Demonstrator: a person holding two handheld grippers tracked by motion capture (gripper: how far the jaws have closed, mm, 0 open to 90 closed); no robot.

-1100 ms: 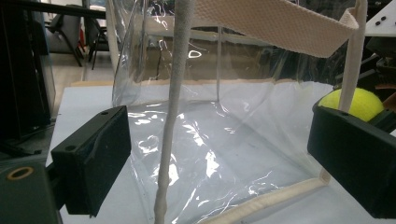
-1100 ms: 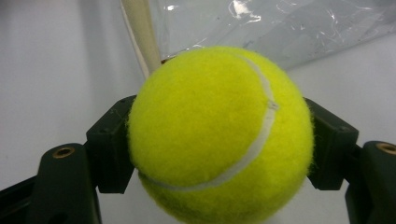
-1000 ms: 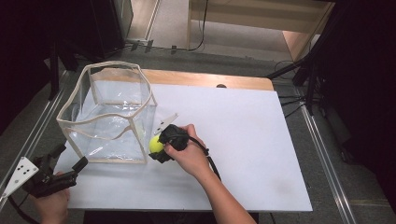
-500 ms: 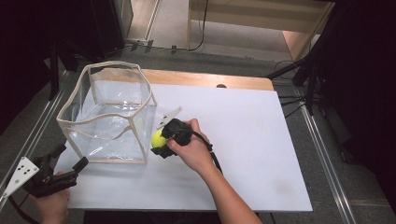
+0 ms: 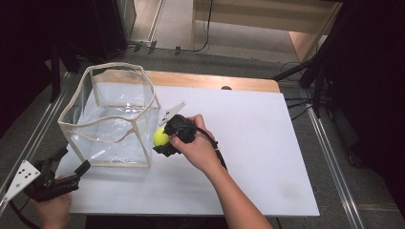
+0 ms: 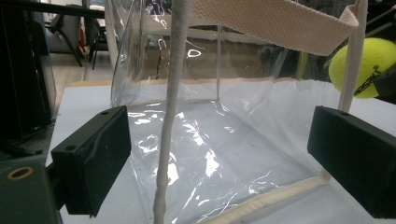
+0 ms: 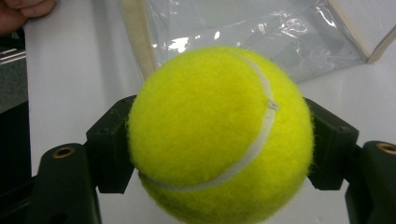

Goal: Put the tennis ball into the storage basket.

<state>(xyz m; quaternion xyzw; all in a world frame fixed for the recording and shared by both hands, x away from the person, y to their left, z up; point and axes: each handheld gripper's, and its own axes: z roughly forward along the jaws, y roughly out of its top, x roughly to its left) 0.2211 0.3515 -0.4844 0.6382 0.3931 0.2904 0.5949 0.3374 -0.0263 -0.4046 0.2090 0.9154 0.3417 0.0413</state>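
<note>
A yellow tennis ball (image 5: 160, 137) (image 7: 219, 135) (image 6: 364, 67) is clamped in my right gripper (image 5: 165, 140) (image 7: 219, 144), held above the white board just right of a clear plastic bag (image 5: 112, 117) with cream fabric edging. The bag (image 6: 210, 140) stands open-topped on the board's left side. My left gripper (image 5: 71, 162) (image 6: 229, 158) is open at the board's near-left corner, its jaws spread wide and facing the bag's near corner seam.
The white board (image 5: 258, 143) lies on a wooden table (image 5: 210, 81); its right half is bare. Metal rails (image 5: 334, 167) run along both sides. Dark stands and cables sit at the back and at the far right.
My right gripper has lifted the ball and carried it slightly back and to the right, higher along the bag's right wall. The left gripper has stayed put.
</note>
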